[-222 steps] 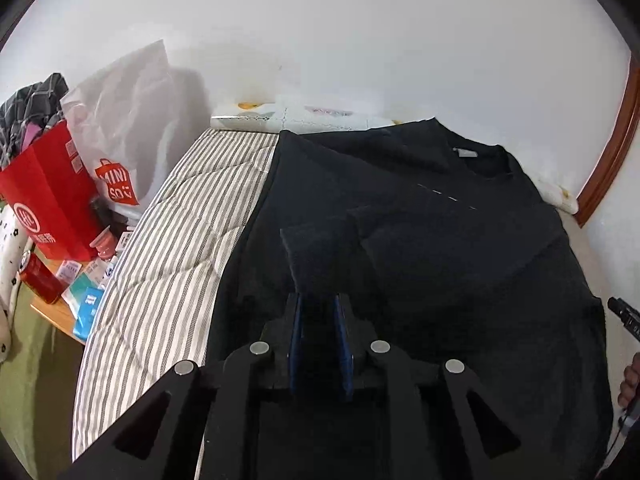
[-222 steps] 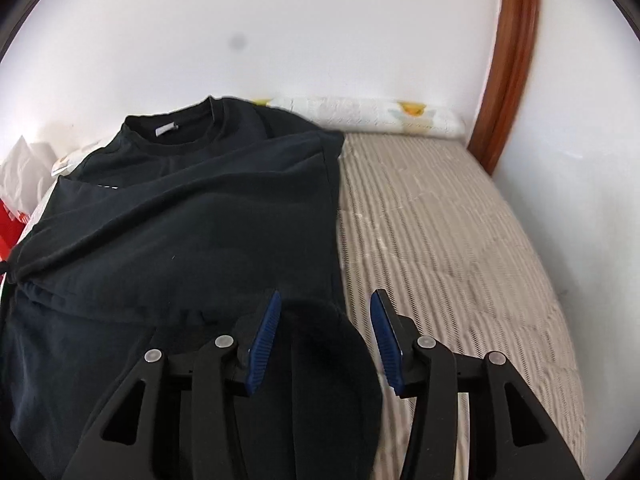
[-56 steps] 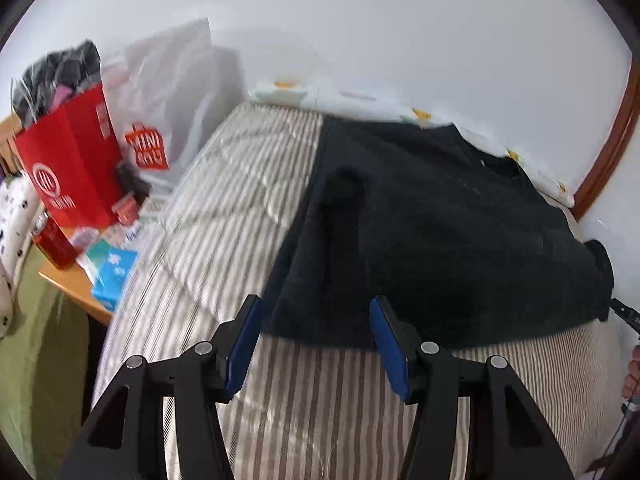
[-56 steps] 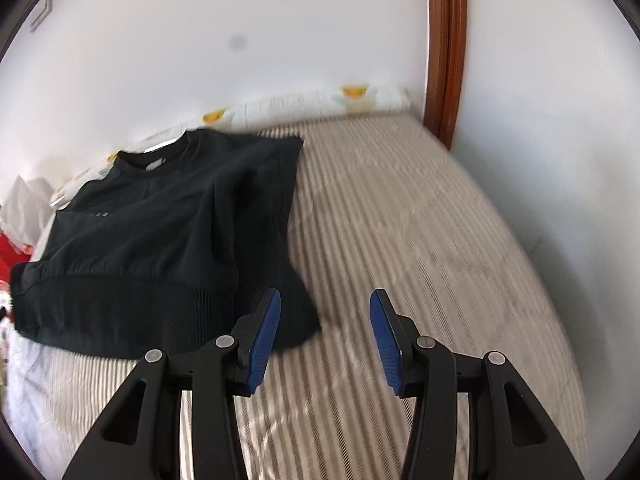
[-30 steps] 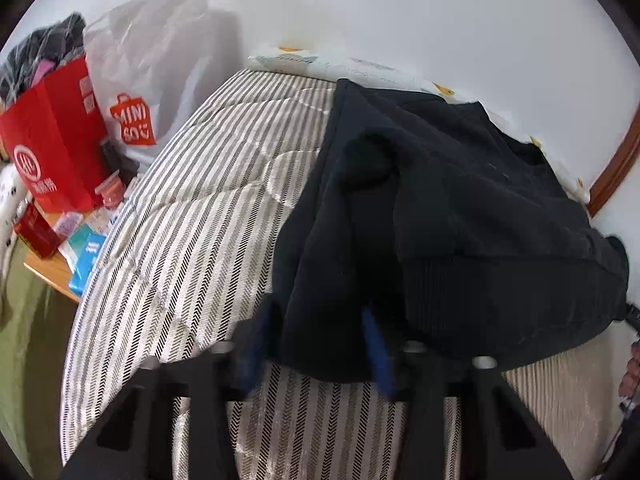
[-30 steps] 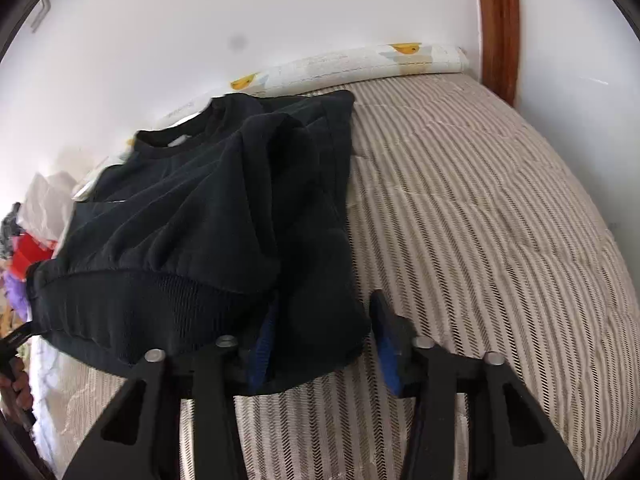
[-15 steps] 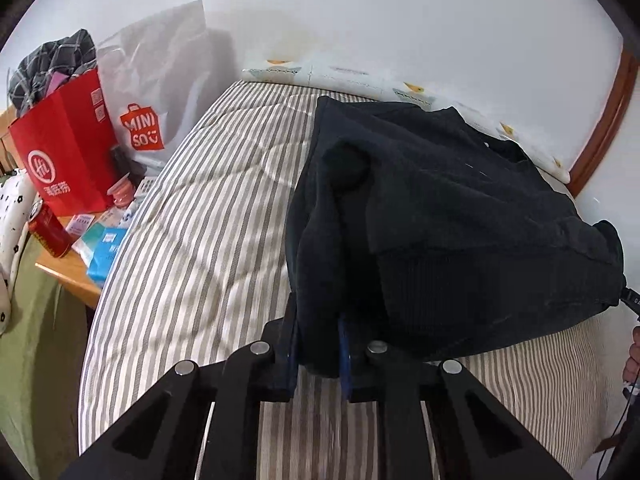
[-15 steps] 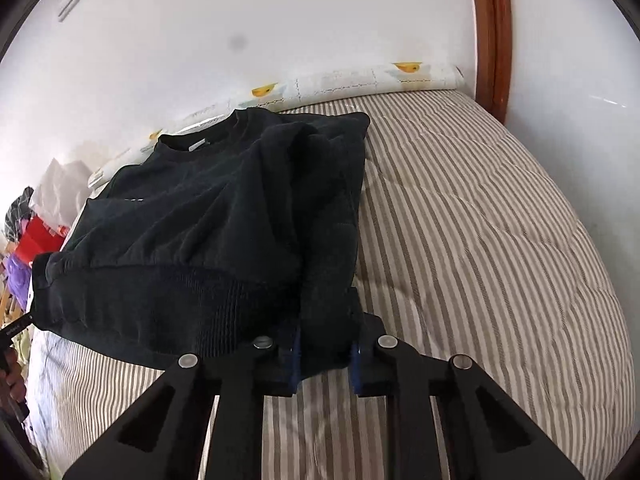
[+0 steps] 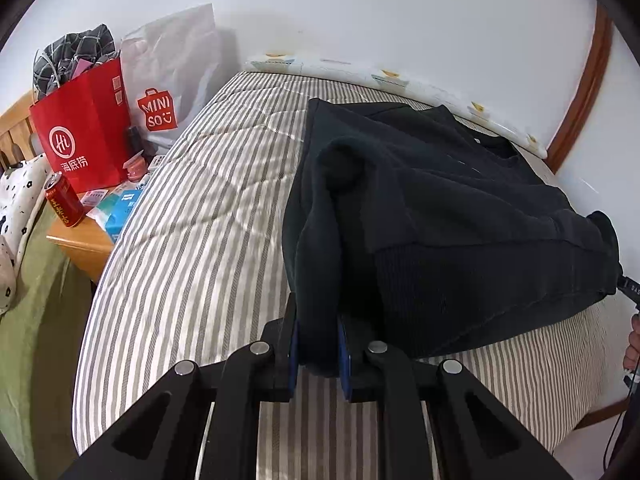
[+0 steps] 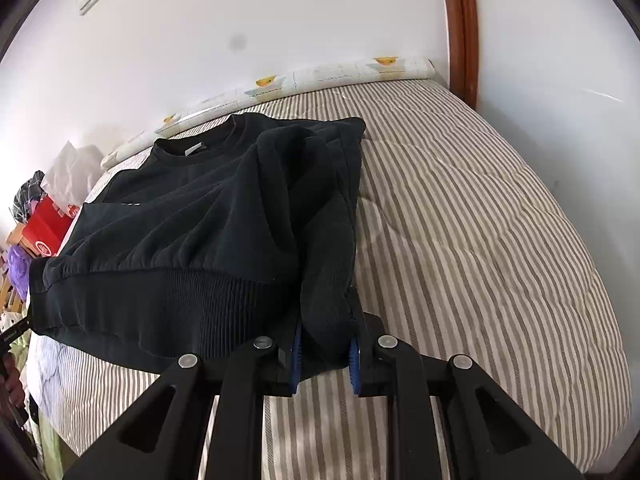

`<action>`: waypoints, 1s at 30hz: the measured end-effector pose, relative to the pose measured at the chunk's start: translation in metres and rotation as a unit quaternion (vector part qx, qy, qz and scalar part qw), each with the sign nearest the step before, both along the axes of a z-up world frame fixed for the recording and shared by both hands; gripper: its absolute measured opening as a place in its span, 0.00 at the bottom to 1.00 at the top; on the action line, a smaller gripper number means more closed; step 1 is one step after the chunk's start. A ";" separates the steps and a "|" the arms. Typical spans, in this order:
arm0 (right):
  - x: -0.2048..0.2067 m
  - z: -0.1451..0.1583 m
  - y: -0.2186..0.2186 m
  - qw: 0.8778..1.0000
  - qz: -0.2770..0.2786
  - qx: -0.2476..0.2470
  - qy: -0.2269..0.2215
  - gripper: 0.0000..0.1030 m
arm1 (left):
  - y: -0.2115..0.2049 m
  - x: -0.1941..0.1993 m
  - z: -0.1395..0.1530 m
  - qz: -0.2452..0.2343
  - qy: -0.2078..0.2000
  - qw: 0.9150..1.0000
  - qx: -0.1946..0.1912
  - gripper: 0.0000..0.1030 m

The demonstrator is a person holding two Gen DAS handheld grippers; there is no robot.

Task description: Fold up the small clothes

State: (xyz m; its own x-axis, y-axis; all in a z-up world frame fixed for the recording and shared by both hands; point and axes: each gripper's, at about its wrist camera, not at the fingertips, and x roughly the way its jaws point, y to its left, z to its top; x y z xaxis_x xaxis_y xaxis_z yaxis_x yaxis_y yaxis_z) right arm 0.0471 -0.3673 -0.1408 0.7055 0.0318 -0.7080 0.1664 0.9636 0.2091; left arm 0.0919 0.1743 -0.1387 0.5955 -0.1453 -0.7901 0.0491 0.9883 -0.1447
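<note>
- Sweatshirt: we find it on the striped bed, collar toward the wall, sleeves already folded in over the body.
- Left gripper: jaws narrow, clamped on the hem corner nearest the bedside clutter. Cloth fills the gap between the blue pads.
- Right gripper: jaws narrow, clamped on the opposite hem corner, on the side of the bare mattress.
- We hold both hem corners so that the ribbed hem lifts as one straight edge; a single grip would let the far side sag and skew the fold.
- Hem edge is raised off the bed; the collar end lies flat and serves as the anchor.
- Judged step: carry the hem toward the collar to halve the garment.
- Risk: uneven travel of the two grippers would misalign the edges.
- Red bag and can stand beside the bed, clear of the work.
</note>
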 end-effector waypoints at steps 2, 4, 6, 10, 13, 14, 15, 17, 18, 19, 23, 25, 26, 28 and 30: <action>-0.004 0.000 0.002 1.000 -0.002 -0.008 -0.002 0.18 | -0.001 -0.004 0.000 -0.002 0.000 1.000 0.003 0.15; -0.005 0.000 0.005 1.000 -0.009 -0.016 0.000 0.18 | -0.002 -0.004 0.001 -0.002 -0.002 1.000 0.006 0.15; -0.006 0.001 0.007 1.000 -0.015 -0.025 0.005 0.20 | -0.003 -0.004 0.003 -0.004 -0.003 1.000 0.010 0.16; -0.018 0.007 0.004 0.999 -0.027 -0.018 0.007 0.24 | -0.006 -0.008 0.010 -0.003 -0.009 1.000 0.027 0.18; -0.034 0.022 0.002 0.999 -0.038 -0.024 -0.006 0.26 | -0.005 -0.018 0.022 0.002 -0.031 0.999 0.038 0.19; -0.039 0.028 0.004 0.999 -0.037 -0.028 -0.013 0.27 | -0.004 -0.021 0.027 0.003 -0.036 0.999 0.037 0.21; -0.044 0.034 0.007 0.999 -0.034 -0.033 -0.017 0.29 | -0.005 -0.025 0.031 0.003 -0.041 0.999 0.035 0.22; -0.052 0.043 0.018 0.999 -0.015 -0.038 -0.026 0.31 | -0.007 -0.031 0.038 -0.001 -0.049 0.998 0.024 0.28; -0.053 0.045 0.025 0.999 -0.002 -0.040 -0.026 0.31 | -0.009 -0.033 0.040 -0.004 -0.051 0.999 0.020 0.36; -0.054 0.045 0.034 0.999 0.010 -0.040 -0.024 0.31 | -0.011 -0.037 0.041 -0.012 -0.052 0.998 0.013 0.40; -0.049 0.030 0.068 0.997 0.065 -0.036 -0.010 0.31 | -0.023 -0.043 0.034 -0.035 -0.044 0.998 0.004 0.43; -0.043 0.017 0.082 0.996 0.081 -0.035 0.001 0.29 | -0.028 -0.044 0.028 -0.049 -0.036 0.998 -0.006 0.43; -0.040 0.012 0.086 0.996 0.085 -0.038 0.007 0.27 | -0.031 -0.044 0.024 -0.056 -0.030 0.998 -0.009 0.43; -0.033 -0.001 0.092 0.995 0.089 -0.036 0.022 0.18 | -0.036 -0.042 0.019 -0.065 -0.019 0.998 -0.011 0.43; -0.025 -0.011 0.094 0.995 0.090 -0.032 0.033 0.15 | -0.040 -0.039 0.015 -0.071 -0.013 0.997 -0.015 0.43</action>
State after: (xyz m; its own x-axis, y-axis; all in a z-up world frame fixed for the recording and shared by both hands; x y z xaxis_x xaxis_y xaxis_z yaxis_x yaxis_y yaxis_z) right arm 0.0219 -0.2729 -0.1516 0.6439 0.1067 -0.7576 0.0021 0.9900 0.1413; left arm 0.0529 0.1346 -0.1240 0.5881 -0.2533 -0.7681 0.1924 0.9663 -0.1713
